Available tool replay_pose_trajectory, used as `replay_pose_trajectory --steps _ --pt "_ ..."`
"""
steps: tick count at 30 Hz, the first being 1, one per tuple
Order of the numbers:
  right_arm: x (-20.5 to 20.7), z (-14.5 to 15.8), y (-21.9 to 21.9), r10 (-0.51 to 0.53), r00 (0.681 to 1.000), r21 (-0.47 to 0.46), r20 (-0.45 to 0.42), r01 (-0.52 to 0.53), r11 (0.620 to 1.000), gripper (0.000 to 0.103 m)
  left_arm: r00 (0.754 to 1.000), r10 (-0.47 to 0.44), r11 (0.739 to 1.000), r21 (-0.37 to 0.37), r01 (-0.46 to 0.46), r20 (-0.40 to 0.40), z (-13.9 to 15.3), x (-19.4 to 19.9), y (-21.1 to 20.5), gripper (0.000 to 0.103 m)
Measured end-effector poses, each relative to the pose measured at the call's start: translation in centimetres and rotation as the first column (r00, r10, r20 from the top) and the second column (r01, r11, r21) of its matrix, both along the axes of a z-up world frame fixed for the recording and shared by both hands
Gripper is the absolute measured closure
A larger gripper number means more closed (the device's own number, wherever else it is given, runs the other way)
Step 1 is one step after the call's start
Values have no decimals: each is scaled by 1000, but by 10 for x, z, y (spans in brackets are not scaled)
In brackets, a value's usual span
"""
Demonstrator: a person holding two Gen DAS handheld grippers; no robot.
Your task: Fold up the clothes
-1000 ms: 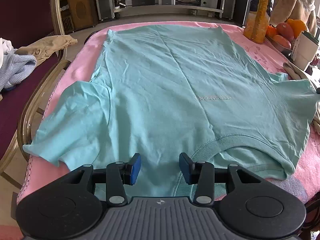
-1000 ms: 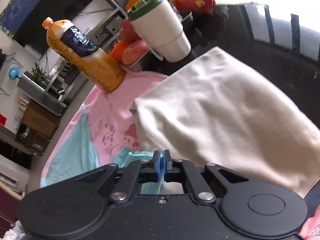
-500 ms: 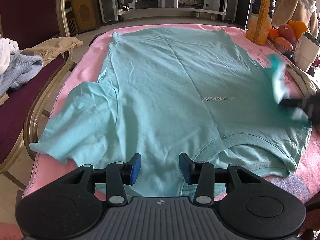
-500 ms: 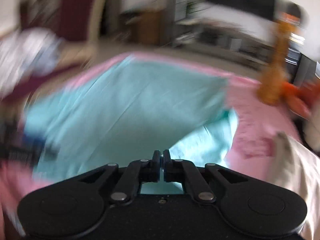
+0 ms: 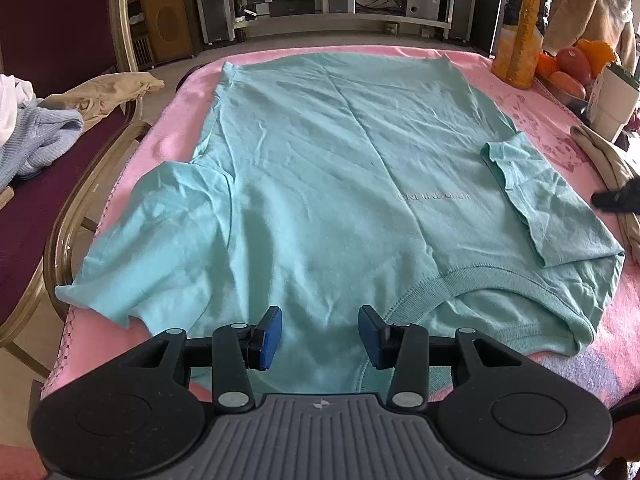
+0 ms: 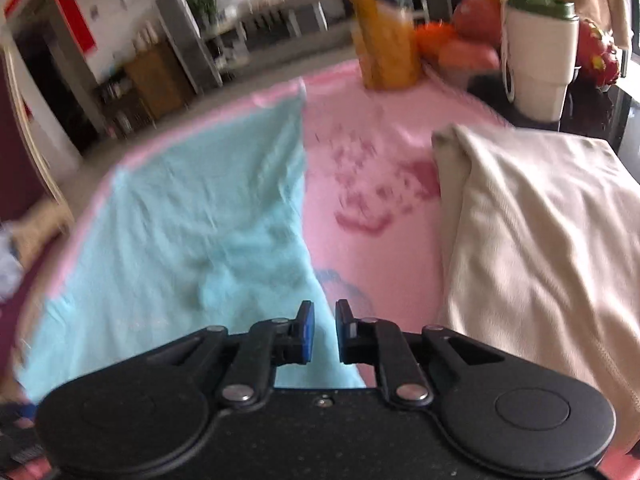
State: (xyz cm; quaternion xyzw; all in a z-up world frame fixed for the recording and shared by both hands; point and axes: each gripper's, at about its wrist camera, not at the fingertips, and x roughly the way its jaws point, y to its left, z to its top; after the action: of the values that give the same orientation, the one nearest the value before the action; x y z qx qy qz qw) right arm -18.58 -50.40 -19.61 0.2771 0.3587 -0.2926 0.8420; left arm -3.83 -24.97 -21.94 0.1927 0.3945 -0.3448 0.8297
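Observation:
A teal T-shirt [image 5: 340, 184] lies flat on a pink blanket [image 5: 532, 116], collar [image 5: 460, 280] nearest me. Its right sleeve [image 5: 536, 196] is folded in over the body; its left sleeve [image 5: 160, 240] lies spread out. My left gripper [image 5: 319, 331] is open and empty just above the near hem left of the collar. My right gripper [image 6: 322, 330] is open and empty over the shirt's right edge [image 6: 208, 248]; it shows as a dark shape at the right edge of the left wrist view [image 5: 618, 200].
A folded beige cloth [image 6: 540, 240] lies right of the shirt. Behind it stand a white cup [image 6: 538, 56], an orange juice bottle [image 5: 520, 28] and fruit [image 5: 568, 64]. A chair [image 5: 44, 128] with loose clothes [image 5: 36, 140] is at the left.
My right gripper carried the right sleeve over the shirt body, let it go and opened. It has drawn back to the right edge. The left gripper has barely moved.

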Motion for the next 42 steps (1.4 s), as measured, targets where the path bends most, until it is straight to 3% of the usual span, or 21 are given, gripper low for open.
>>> replay_pose_trajectory --steps 5,10,13,15,17,21,26,29,33,34,35,38,40,42 --pt "2 -8 23 71 983 -85 -168 -86 993 92 1000 16 1000 6 -16 -18 -2 3 2 59" --pt "-22 -2 34 15 972 -54 -235 -29 998 91 999 32 999 8 -32 -22 1 1 13 59" --pt "-32 4 34 -19 983 -47 -180 11 999 91 998 58 998 -30 -58 0 11 -2 26 64" --pt "-37 14 36 -16 997 -65 -72 11 998 90 997 77 994 -75 -75 29 20 -3 34 66" --pt "-36 19 37 16 1000 -26 13 -16 1000 90 997 75 992 -103 -71 33 22 -1 35 83" --pt "-18 7 41 106 992 110 69 -113 987 90 1000 -18 998 -60 17 -23 7 -7 20 84" --pt "5 -7 65 250 968 66 -18 -248 967 85 994 -110 994 3 110 23 -2 -23 12 85" --pt "3 -7 84 325 941 29 -91 -324 946 83 992 -123 992 41 123 -1 0 -28 18 85" --pt "-14 0 102 342 927 56 -156 -337 940 82 988 -145 986 96 139 59 4 -43 27 85" --pt "-18 1 104 337 930 59 -146 -331 942 81 989 -135 987 89 130 53 7 -42 30 83" --pt "-21 3 103 330 937 72 -118 -323 944 81 993 -112 992 69 109 46 11 -38 34 73" --pt "-30 25 91 282 959 81 40 -284 955 79 1000 20 999 -51 -19 14 32 -14 57 69" --pt "-34 46 81 244 960 80 135 -256 963 76 990 133 980 -141 -139 -47 47 12 80 64" --pt "-35 69 72 227 949 70 220 -248 966 67 955 256 934 -216 -284 -150 57 46 105 63"
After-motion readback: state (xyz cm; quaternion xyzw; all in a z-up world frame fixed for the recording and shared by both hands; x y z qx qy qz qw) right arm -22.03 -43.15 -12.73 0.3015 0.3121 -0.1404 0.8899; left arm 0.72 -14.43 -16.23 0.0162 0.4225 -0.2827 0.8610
